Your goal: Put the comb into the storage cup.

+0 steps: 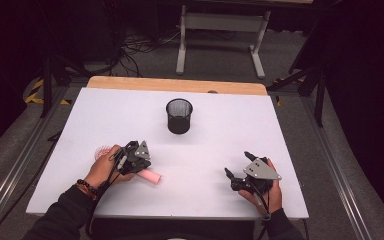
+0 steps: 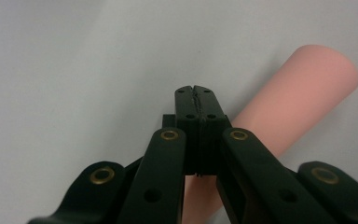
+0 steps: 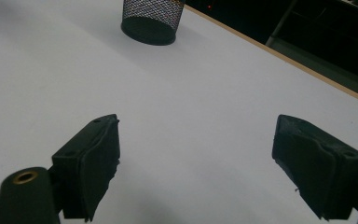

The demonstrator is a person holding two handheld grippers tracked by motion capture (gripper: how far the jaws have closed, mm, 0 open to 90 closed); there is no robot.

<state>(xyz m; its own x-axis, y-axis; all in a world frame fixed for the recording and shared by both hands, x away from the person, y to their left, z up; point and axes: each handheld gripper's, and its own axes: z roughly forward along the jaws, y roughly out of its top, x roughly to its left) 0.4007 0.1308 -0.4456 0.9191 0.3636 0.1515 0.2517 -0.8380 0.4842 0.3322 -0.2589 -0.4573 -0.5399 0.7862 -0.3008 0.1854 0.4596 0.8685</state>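
1 pink cylinder [image 2: 303, 98], 1 mesh cup [image 1: 179, 115], 2 tongs.

A black mesh cup [image 1: 179, 116] stands on the white table [image 1: 230, 130].

Left gripper [image 1: 139, 161] and right gripper [image 1: 236, 171] are showing black bodies, grey three-cornered top plates, brass rivets on jaw links, trailing black cables. Person is wearing dark sleeves [image 1: 62, 215], beaded bracelet [image 1: 86, 187] on left wrist.
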